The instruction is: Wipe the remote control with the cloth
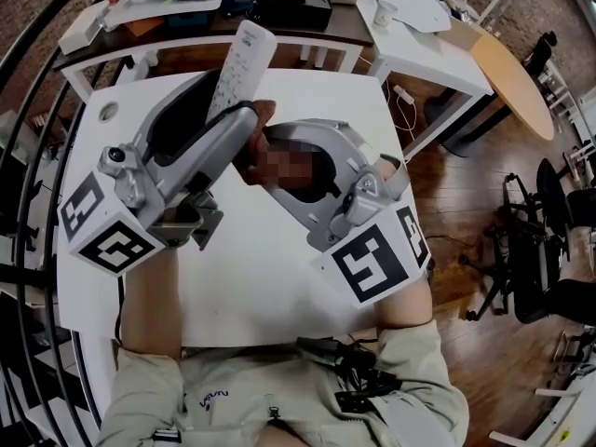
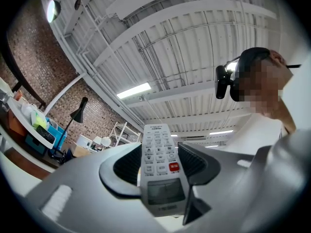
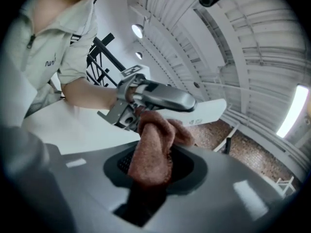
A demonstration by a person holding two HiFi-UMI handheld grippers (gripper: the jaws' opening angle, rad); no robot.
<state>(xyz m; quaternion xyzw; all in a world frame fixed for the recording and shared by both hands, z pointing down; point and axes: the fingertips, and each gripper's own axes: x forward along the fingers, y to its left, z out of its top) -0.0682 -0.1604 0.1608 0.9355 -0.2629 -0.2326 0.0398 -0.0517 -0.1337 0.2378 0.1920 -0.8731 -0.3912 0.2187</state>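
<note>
We hold: remote control [image 1: 247,59], pinched in left gripper [image 2: 160,166] jaws; cloth [image 3: 155,135], pinched in right gripper [image 3: 155,169] jaws. Risk, we judge: firm wiping levers it loose onto tabletop [image 1: 279,277].

The remote control [image 2: 159,154] is smooth white plastic. The cloth [image 3: 153,152] is nubbly, rust-brown terry. The table [image 1: 279,282] top looks matt white, the floor [image 1: 456,194] polished wood.
</note>
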